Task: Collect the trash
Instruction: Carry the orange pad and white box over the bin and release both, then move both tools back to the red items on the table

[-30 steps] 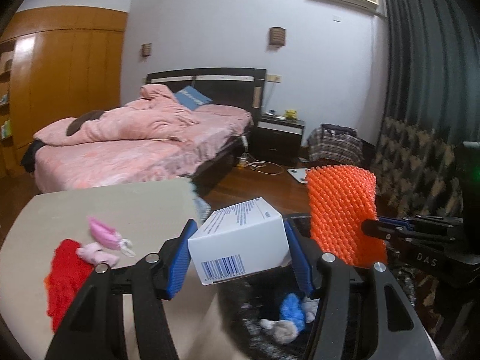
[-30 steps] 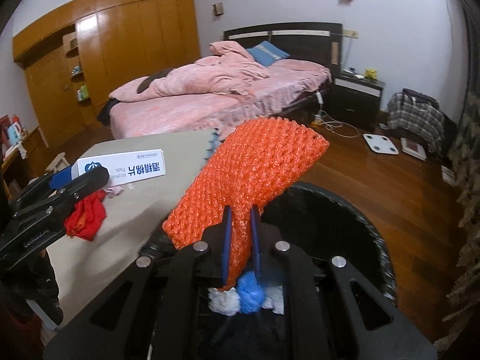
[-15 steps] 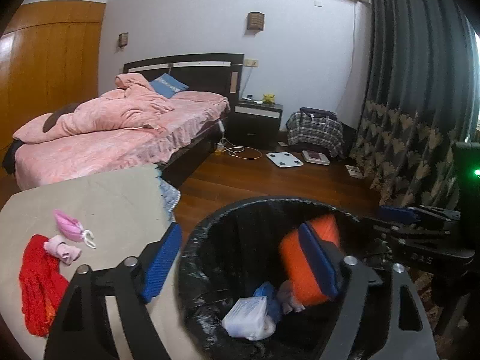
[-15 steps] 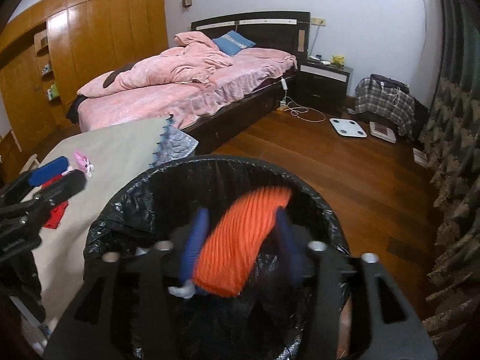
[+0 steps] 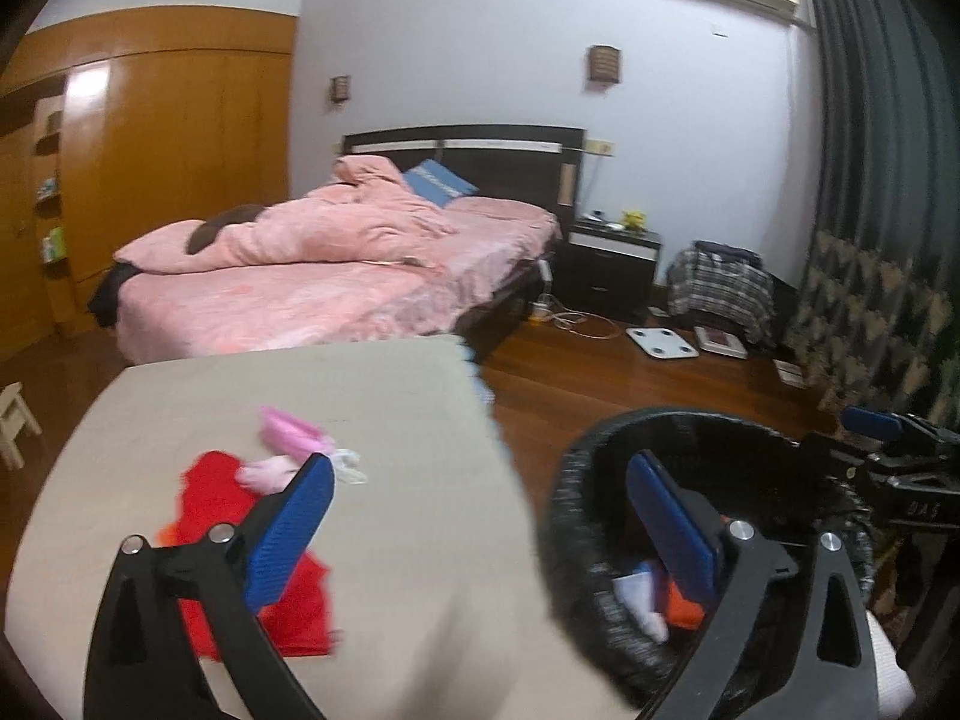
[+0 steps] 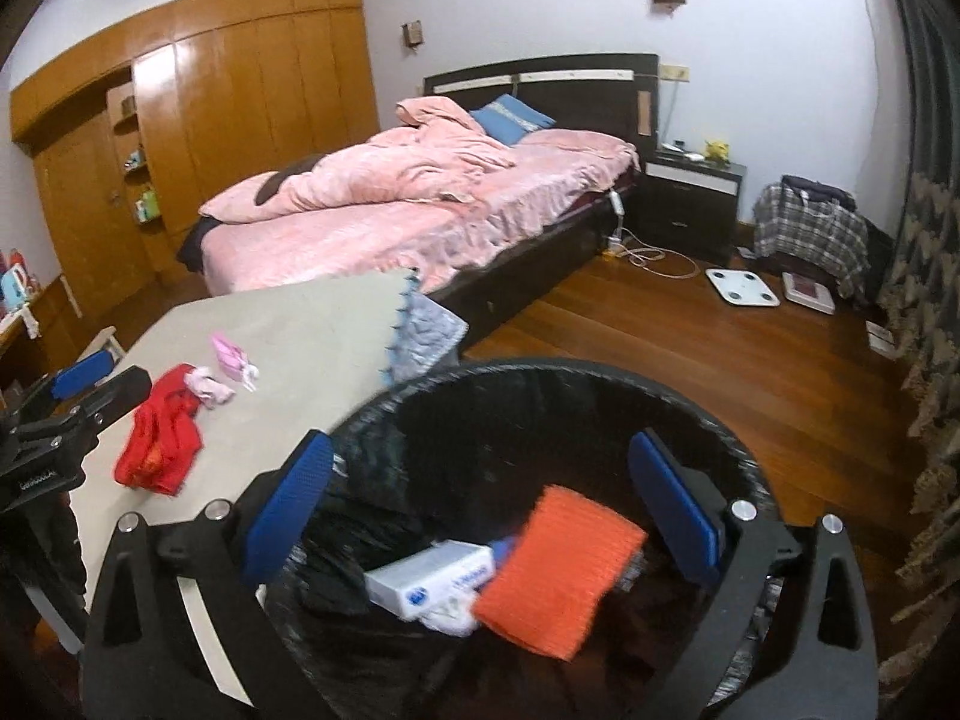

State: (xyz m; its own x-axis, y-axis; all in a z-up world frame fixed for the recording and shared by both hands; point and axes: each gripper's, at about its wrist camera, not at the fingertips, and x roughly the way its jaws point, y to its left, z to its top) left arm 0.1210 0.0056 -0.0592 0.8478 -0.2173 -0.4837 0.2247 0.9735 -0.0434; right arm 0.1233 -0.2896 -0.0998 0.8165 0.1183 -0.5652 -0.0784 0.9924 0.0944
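A black-lined trash bin stands beside the beige table. In it lie an orange mesh sleeve and a white box. My right gripper is open and empty above the bin. My left gripper is open and empty, over the gap between the table and the bin. On the table lie a red cloth and small pink items; they also show in the right wrist view, the cloth and the pink items.
A bed with pink bedding stands behind the table. A nightstand, a white scale and a plaid-covered pile sit on the wooden floor. Dark curtains hang at the right.
Both grippers opened: the white box and the orange mesh sleeve dropped into the bin. The left gripper has since swung left toward the table.
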